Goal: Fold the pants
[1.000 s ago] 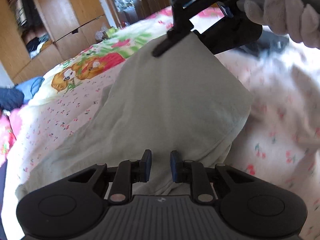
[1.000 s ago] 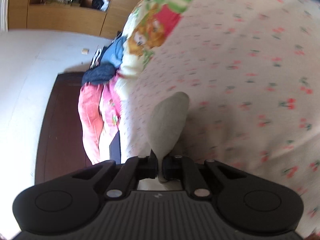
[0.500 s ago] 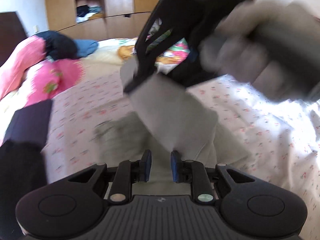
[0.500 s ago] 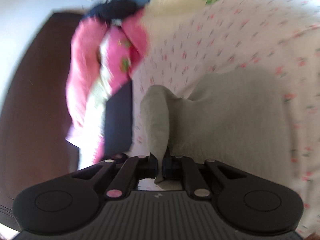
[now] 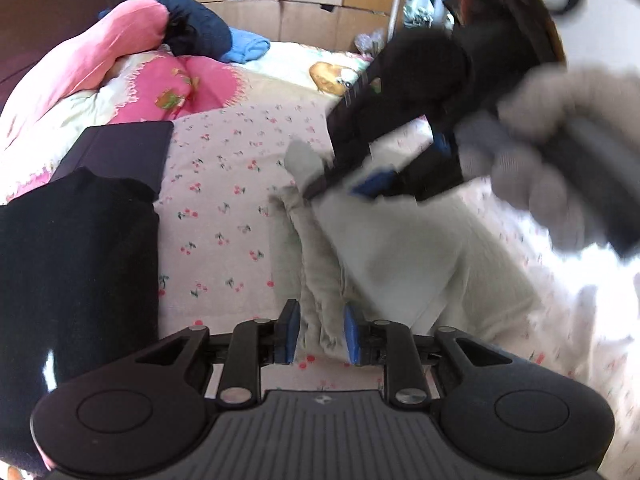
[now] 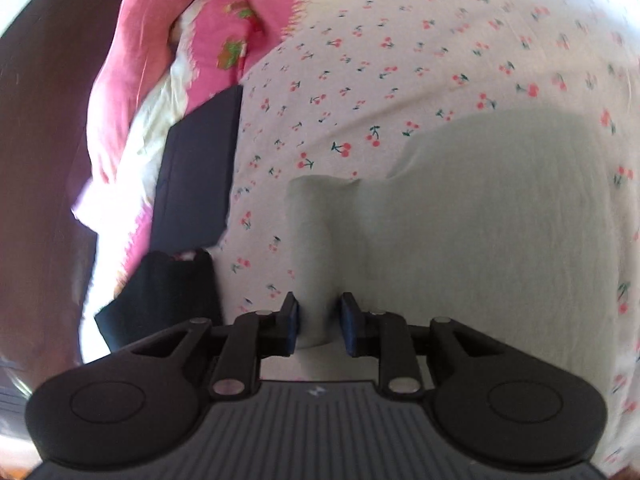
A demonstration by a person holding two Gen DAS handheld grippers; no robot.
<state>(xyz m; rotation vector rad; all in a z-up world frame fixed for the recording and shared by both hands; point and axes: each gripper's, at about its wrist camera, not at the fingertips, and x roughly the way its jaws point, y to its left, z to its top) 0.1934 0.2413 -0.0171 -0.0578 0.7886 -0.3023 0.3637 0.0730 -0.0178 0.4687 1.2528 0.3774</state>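
The pale grey-green pants (image 5: 420, 260) lie folded on the cherry-print bed sheet (image 5: 224, 200). My left gripper (image 5: 320, 334) sits low over their near edge. A bunched fold lies between its blue pads, and the jaws are opening. In the same view a gloved hand (image 5: 560, 168) holds my right gripper (image 5: 340, 188) down at the far corner of the pants. In the right wrist view the right gripper (image 6: 319, 324) straddles a raised fold of the pants (image 6: 500, 220). Its jaws are opening, with a gap beside the cloth.
A black garment (image 5: 72, 260) and a dark flat case (image 5: 120, 152) lie left of the pants. They also show in the right wrist view as the garment (image 6: 168, 300) and the case (image 6: 196, 176). A pink quilt (image 5: 100, 60) is heaped behind them. Wooden wardrobes (image 5: 312, 0) stand beyond the bed.
Both grippers carried the pants' edge across the bed and laid it down onto the rest. The right jaws, earlier pinched on the cloth, now stand apart. The left jaws have widened slightly.
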